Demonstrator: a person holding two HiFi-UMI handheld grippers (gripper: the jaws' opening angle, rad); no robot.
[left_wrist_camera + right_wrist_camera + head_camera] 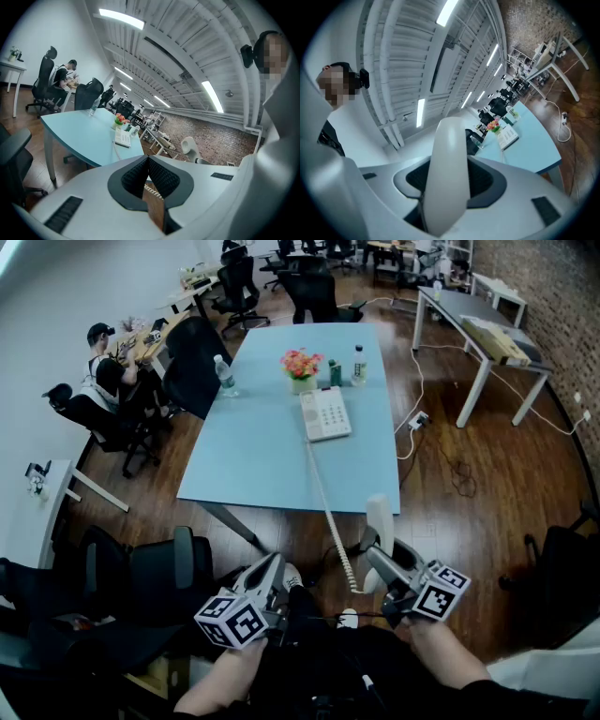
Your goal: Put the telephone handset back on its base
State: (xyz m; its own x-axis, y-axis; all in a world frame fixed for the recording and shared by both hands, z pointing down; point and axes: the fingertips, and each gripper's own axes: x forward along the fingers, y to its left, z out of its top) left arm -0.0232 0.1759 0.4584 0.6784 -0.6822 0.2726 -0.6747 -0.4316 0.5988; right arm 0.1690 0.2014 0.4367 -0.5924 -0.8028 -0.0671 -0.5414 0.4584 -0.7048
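The white telephone base lies on the far middle of the light blue table, also seen in the left gripper view and in the right gripper view. Its coiled cord runs off the near table edge to the white handset. My right gripper is shut on the handset, holding it upright well short of the table, above the floor. My left gripper hangs beside it, shut with nothing in it. From the left gripper view the handset shows to the right.
A pot of flowers, a green can and two bottles stand behind the base. Black office chairs stand at my near left. A person sits at a desk far left. A grey table and floor cables lie to the right.
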